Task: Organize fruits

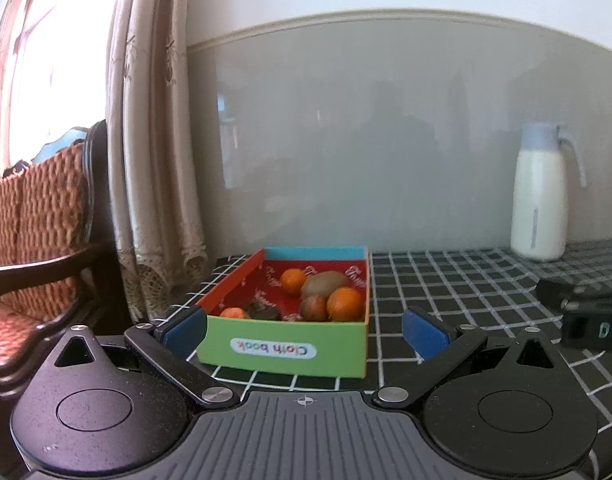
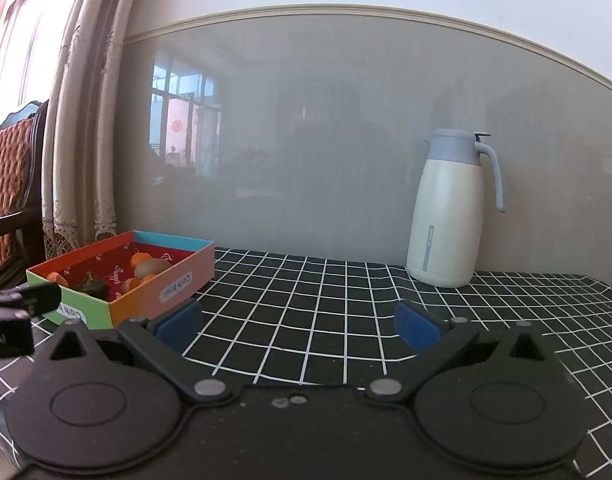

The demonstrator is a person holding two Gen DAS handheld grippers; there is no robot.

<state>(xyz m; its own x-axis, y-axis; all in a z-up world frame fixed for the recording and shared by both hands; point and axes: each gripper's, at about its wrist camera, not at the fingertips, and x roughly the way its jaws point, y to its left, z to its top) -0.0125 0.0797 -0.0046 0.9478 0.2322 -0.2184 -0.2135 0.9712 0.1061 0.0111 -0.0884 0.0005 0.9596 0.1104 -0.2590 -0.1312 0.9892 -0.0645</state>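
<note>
left view looks straight at the box (image 1: pixel 283 320) and shows the fruit clearly: two oranges (image 1: pixel 345 303), a kiwi (image 1: pixel 325 283), a brown fruit, a dark one. right view sees the box (image 2: pixel 125 280) only at far left, plus the full jug (image 2: pixel 446 216) on the checked cloth (image 2: pixel 326 312). left gripper (image 1: pixel 305 326) fingers spread, box just ahead between them, not touching. right gripper (image 2: pixel 297 322) fingers spread, empty. box green-fronted, red inside, near the curtain (image 1: pixel 153 140).

Black grippers (image 1: pixel 303 330) (image 2: pixel 297 326), blue-padded jaws, silver pivot screws, round hubs
</note>
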